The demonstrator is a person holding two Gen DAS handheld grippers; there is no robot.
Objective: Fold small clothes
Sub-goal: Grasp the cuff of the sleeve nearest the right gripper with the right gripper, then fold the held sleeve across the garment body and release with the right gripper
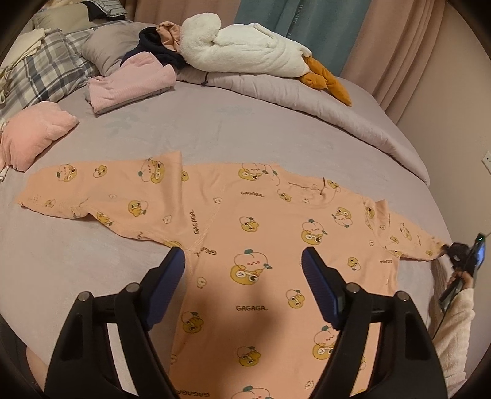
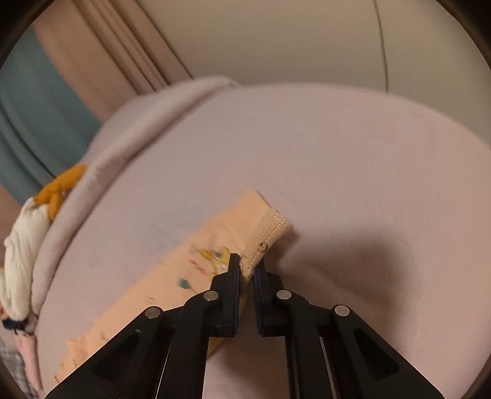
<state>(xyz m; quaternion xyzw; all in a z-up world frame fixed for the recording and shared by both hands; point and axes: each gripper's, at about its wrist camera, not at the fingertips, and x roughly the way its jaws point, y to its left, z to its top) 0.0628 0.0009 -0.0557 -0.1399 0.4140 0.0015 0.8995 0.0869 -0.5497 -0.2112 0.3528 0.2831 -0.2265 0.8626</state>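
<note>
Shirt (image 1: pixel 264 233): flat on bed (image 1: pixel 245 129)
Left tool (image 1: pixel 244 264): spread above shirt
Right tool (image 2: pixel 247 267): pinching cuff (image 2: pixel 270 233); bare bed beyond

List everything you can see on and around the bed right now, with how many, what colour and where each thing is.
printed top: one, peach with yellow cartoon prints, spread flat on the bed, sleeves out to both sides
bed sheet: one, pale lilac, under everything
plush goose: one, white with orange feet, lying on the rolled duvet at the far edge
duvet: one, lilac, bunched along the far side
folded clothes: small stack, pink, far left
fluffy garment: one, pink, left edge
plaid pillow: one, grey and cream, far left
curtains: teal and beige, behind the bed
left gripper: black, open above the top
right gripper: black, pinching the right sleeve cuff
</note>
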